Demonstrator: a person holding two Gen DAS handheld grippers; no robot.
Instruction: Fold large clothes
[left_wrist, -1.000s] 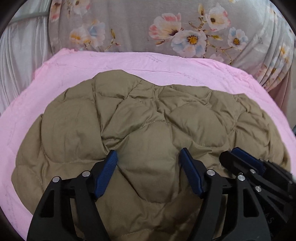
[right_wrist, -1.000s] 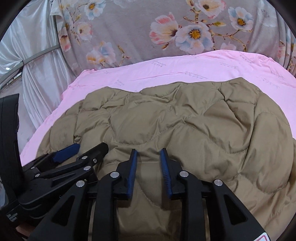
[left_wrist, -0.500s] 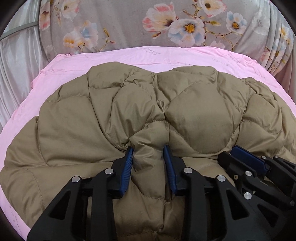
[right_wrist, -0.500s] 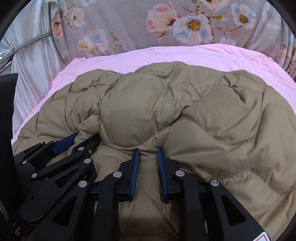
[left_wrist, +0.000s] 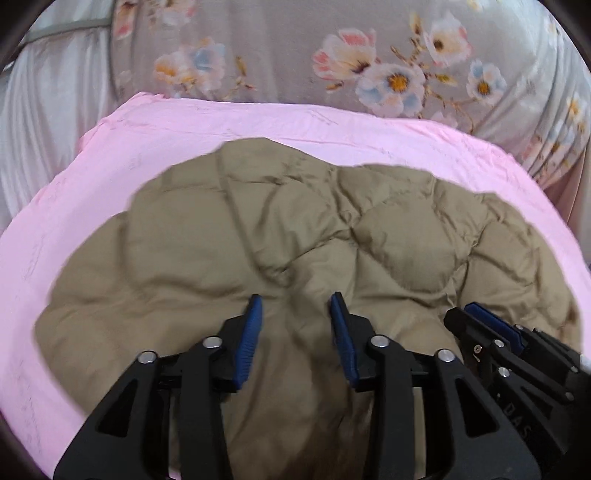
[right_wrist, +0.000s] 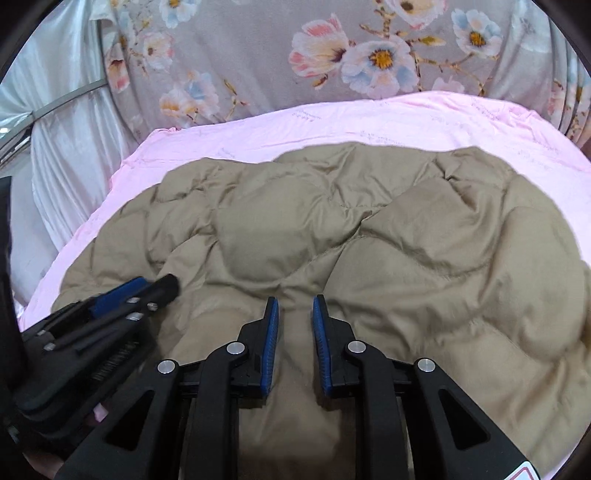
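An olive quilted puffer jacket (left_wrist: 295, 221) (right_wrist: 369, 240) lies spread on a pink sheet (left_wrist: 258, 122). My left gripper (left_wrist: 295, 299) is at the jacket's near edge. Its jaws are opening, with a loose ridge of jacket fabric between the blue pads (left_wrist: 251, 332), which no longer squeeze it. My right gripper (right_wrist: 295, 301) sits close beside it, to the right, its pads narrowly apart and pinching a fold of the jacket's near edge. Each gripper shows in the other's view: the right gripper (left_wrist: 476, 314) and the left gripper (right_wrist: 147, 288).
The pink sheet (right_wrist: 369, 118) extends beyond the jacket on the far side and to the left. A grey floral fabric (left_wrist: 369, 55) (right_wrist: 332, 55) rises behind it. A silvery curtain (left_wrist: 48, 110) (right_wrist: 66, 129) hangs at the left.
The left jaws closed on a jacket fold half a second ago and have since widened. The bunched, raised jacket has settled flatter and farther away. The right jaws stay pinched on their fold.
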